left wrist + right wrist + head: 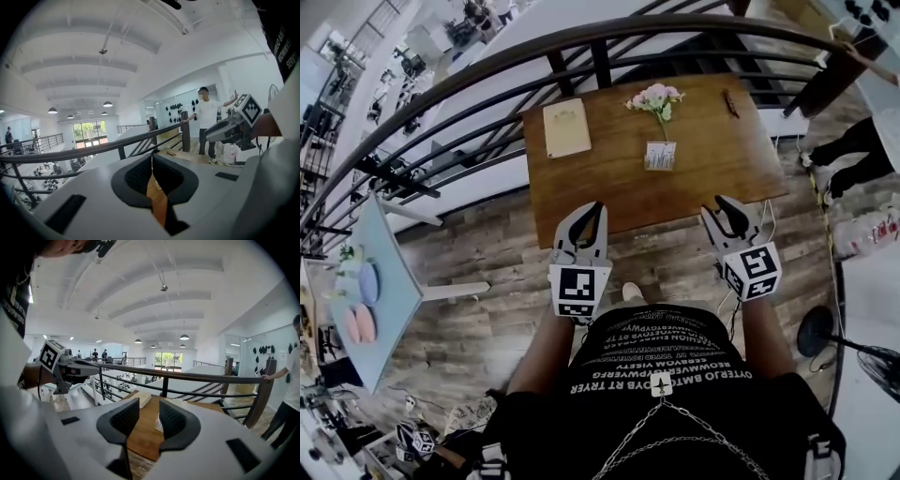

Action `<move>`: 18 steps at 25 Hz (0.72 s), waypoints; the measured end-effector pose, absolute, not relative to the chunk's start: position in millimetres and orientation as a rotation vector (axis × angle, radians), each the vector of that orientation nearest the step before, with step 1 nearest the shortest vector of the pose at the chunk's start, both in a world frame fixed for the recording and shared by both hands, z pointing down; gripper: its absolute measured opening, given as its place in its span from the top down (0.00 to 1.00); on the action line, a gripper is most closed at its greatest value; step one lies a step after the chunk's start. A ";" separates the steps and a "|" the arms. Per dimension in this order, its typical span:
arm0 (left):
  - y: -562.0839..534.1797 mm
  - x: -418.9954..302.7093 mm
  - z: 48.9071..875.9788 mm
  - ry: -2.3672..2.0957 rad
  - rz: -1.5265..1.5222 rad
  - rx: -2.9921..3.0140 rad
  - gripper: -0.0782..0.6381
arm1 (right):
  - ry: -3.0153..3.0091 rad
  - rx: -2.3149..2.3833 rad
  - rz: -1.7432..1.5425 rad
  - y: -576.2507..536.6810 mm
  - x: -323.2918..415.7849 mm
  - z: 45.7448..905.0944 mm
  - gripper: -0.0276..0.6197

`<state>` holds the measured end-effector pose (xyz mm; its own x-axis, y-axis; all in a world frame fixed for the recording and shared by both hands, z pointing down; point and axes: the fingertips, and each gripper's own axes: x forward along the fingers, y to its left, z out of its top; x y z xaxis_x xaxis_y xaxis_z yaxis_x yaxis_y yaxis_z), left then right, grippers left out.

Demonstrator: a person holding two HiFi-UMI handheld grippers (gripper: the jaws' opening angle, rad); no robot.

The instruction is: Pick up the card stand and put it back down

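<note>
1. Step in hand: the reach. Nothing is lifted yet. Both grippers hover at the near edge of the brown wooden table, off its surface.
2. Right gripper: jaws stand moderately apart with nothing between them. Left gripper: jaws drawn together at the tips, holding nothing.
3. The small white printed card stand stands upright mid-table. It is beyond both grippers and sits between them left to right. In the right gripper view it peeks out just right of the gap, partly hidden by the right-hand jaw.
4. A pink flower sprig is close behind it on the far side. The stem runs down behind the card; I cannot tell if they touch. A beige pad lies far left, well apart.
5. My judgement for doing it well: lead with the right gripper and nudge right until the card stand centres in the gap. Come in low, then close on the stand's edges, clear of the stem. Lift straight up and set it down flat.
</note>
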<state>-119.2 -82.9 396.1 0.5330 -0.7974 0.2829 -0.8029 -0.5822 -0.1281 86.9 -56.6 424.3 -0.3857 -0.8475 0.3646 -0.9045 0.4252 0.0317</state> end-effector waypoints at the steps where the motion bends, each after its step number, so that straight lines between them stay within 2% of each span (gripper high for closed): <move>1: -86.9 -121.1 397.1 -1.422 0.485 2.738 0.85 | -2.357 1.509 0.248 -59.1 84.0 424.6 0.76; 18: -102.0 -114.3 414.1 -1.344 0.473 2.734 0.85 | -2.318 1.534 0.312 -70.6 91.7 437.9 0.76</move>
